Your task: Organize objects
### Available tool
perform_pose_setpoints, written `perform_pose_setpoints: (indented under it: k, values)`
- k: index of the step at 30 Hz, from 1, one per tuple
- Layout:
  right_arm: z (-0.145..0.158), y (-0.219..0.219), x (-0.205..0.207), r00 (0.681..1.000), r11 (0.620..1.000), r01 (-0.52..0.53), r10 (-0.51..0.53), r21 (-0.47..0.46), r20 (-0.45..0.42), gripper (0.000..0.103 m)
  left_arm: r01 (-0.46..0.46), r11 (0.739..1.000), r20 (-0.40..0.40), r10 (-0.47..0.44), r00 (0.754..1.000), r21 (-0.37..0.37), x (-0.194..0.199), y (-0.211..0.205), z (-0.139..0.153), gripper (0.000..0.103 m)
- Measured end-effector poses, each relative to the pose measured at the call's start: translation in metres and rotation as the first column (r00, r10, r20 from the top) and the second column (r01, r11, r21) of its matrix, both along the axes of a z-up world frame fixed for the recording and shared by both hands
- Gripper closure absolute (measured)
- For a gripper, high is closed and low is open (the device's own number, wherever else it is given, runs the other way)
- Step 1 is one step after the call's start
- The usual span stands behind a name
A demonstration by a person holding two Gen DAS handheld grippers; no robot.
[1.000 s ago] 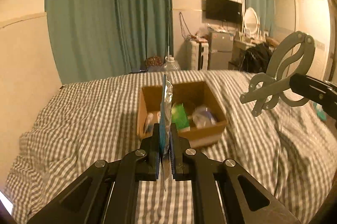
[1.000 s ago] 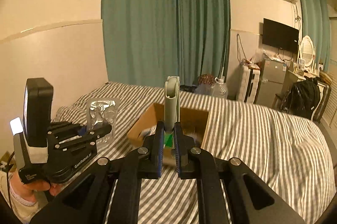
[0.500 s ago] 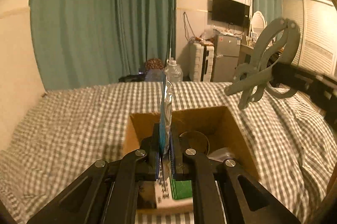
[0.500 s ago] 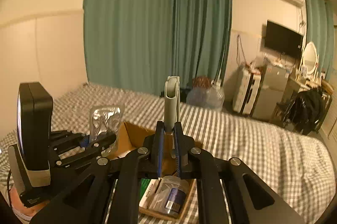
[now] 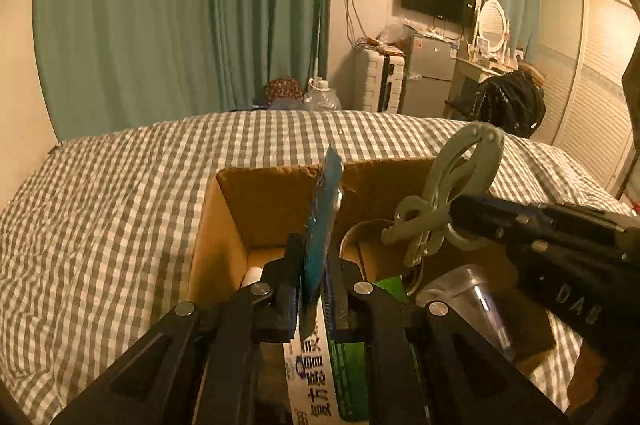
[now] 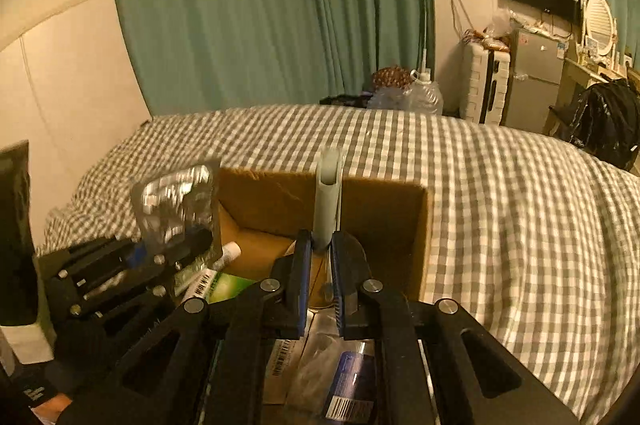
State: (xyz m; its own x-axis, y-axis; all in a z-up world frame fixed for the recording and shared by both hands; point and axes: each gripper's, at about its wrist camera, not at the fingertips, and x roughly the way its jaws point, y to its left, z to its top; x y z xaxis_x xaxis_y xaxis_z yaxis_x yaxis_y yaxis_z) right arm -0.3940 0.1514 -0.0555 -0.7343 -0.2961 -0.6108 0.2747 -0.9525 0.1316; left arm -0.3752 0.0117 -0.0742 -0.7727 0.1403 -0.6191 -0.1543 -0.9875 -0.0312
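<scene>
We see left gripper (image 5: 313,277) clamped on blister pack (image 5: 323,213), right gripper (image 6: 320,275) clamped on grey clip (image 6: 329,201); both held over open cardboard box (image 5: 276,193) on checked bed (image 5: 100,193).

White box (image 5: 308,377) in carton under left gripper: blue Chinese print, characters "复方" legible, rest unclear. Right gripper body (image 5: 576,301): embossed letters, roughly "DAB", cut off. Barcodes on bottle label (image 6: 348,403) and small box (image 6: 280,361); digits unreadable.
</scene>
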Motion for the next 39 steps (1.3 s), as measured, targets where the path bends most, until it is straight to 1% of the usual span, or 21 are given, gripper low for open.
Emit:
perform_pose_setpoints:
  k: [1,2,3,4,5,6,9,10,11,13,16,18,20,22,24,27,30,32,34,36,39]
  values:
    - [0.006,0.001,0.004,1.0,1.0,0.003,-0.003,-0.005,-0.011,0.086,0.004,1.0,0.009,-0.004,1.0,-0.004,0.003,-0.001,0.002,0.088]
    - [0.012,0.0,0.009,1.0,1.0,0.006,-0.006,-0.012,-0.022,0.073,0.008,1.0,0.011,-0.008,1.0,-0.007,0.006,-0.002,0.005,0.08]
    - [0.021,0.001,0.015,0.999,1.0,0.012,-0.013,-0.019,-0.037,0.067,0.013,1.0,0.013,-0.012,1.0,-0.014,0.011,-0.002,0.009,0.074]
    - [0.031,0.002,0.02,0.999,1.0,0.016,-0.018,-0.023,-0.051,0.059,0.016,1.0,0.015,-0.015,1.0,-0.02,0.013,0.0,0.013,0.06]
    - [0.037,0.002,0.024,0.998,1.0,0.017,-0.019,-0.022,-0.062,0.059,0.012,1.0,0.008,-0.012,1.0,-0.024,0.018,0.001,0.018,0.048]
    - [0.05,0.002,0.031,0.997,1.0,0.019,-0.021,-0.017,-0.079,0.059,0.006,1.0,-0.004,-0.006,1.0,-0.021,0.025,0.0,0.026,0.045]
    - [0.087,0.001,0.062,0.991,1.0,0.016,-0.015,0.004,-0.133,0.057,0.0,1.0,-0.031,0.0,1.0,0.018,0.047,-0.006,0.051,0.043]
    - [0.098,-0.002,0.074,0.988,1.0,0.019,-0.016,0.019,-0.153,0.053,-0.004,1.0,-0.042,0.005,0.999,0.027,0.056,-0.007,0.061,0.039]
    - [0.113,-0.003,0.09,0.982,0.998,0.03,-0.02,0.051,-0.189,0.048,-0.01,0.999,-0.056,0.012,0.998,0.031,0.065,-0.009,0.07,0.032]
    - [0.135,-0.009,0.116,0.965,0.993,0.051,-0.023,0.103,-0.259,0.04,-0.025,0.999,-0.098,0.028,0.995,0.037,0.086,-0.013,0.087,0.022]
    - [0.163,-0.012,0.161,0.937,0.983,0.074,-0.011,0.166,-0.35,0.032,-0.04,0.997,-0.161,0.05,0.986,0.064,0.121,-0.024,0.109,0.013]
    - [0.18,-0.009,0.193,0.919,0.974,0.107,-0.021,0.198,-0.394,0.024,-0.046,0.996,-0.193,0.06,0.979,0.073,0.142,-0.03,0.121,0.009]
    - [0.186,-0.006,0.22,0.909,0.966,0.14,-0.039,0.216,-0.416,0.006,-0.049,0.994,-0.238,0.07,0.969,0.095,0.164,-0.041,0.133,0.0]
    - [0.186,-0.006,0.243,0.895,0.963,0.157,-0.046,0.217,-0.443,0.0,-0.045,0.991,-0.297,0.082,0.951,0.13,0.191,-0.05,0.146,0.0]
    - [0.182,-0.007,0.262,0.889,0.96,0.176,-0.06,0.219,-0.455,0.0,-0.044,0.99,-0.346,0.089,0.934,0.135,0.215,-0.053,0.156,0.0]
    - [0.173,-0.003,0.28,0.882,0.953,0.234,-0.124,0.194,-0.455,0.0,-0.088,0.992,-0.408,0.117,0.906,0.087,0.242,-0.051,0.167,0.0]
    - [0.159,0.009,0.29,0.878,0.957,0.266,-0.191,0.115,-0.438,0.0,-0.104,0.994,-0.456,0.112,0.883,0.043,0.263,-0.047,0.167,0.0]
    - [0.146,0.013,0.292,0.875,0.961,0.271,-0.22,0.06,-0.431,0.0,-0.123,0.992,-0.45,0.111,0.886,0.002,0.272,-0.043,0.162,0.0]
    - [0.127,0.015,0.291,0.879,0.961,0.273,-0.237,0.03,-0.413,0.0,-0.17,0.985,-0.455,0.147,0.878,-0.011,0.28,-0.044,0.153,0.0]
    - [0.107,0.014,0.286,0.883,0.965,0.261,-0.229,0.022,-0.41,0.0,-0.19,0.982,-0.467,0.16,0.87,-0.018,0.286,-0.043,0.142,0.0]
    - [0.083,0.009,0.278,0.889,0.967,0.252,-0.215,0.041,-0.405,0.0,-0.187,0.981,-0.457,0.148,0.877,-0.041,0.284,-0.041,0.118,0.0]
